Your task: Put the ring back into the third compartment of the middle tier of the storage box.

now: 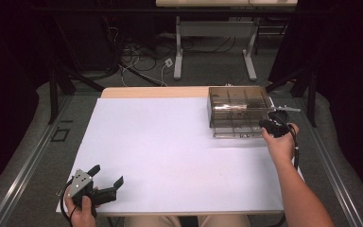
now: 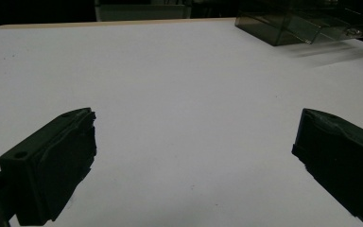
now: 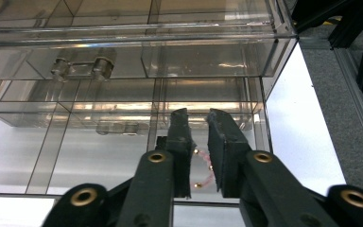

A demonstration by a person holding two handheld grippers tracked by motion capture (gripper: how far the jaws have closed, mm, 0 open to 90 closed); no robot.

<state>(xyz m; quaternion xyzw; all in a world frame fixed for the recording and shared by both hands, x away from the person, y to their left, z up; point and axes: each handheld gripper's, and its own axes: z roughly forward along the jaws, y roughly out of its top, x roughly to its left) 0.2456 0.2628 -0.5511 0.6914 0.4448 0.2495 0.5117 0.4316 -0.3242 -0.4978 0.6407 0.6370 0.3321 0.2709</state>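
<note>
Clear plastic compartment box (image 1: 238, 113) upper right of worktop (image 1: 170, 156). Right tongs (image 3: 197, 124) slightly parted over front compartment, possibly releasing small pink thing (image 3: 204, 169). Left tongs (image 1: 108, 174) wide open, empty, parked lower left.

The clear box (image 1: 238, 111) is the only obstacle on my white table top (image 1: 170, 151); it stands at the far right corner. Everything left of the box and nearer to me than the box is open surface, so my left gripper (image 1: 108, 175), well apart from the box at the near left edge, has free passage toward it. Inside the box, thin clear dividers (image 3: 156, 101) wall off compartments and confine my right gripper (image 3: 197, 124) to one narrow cell.
</note>
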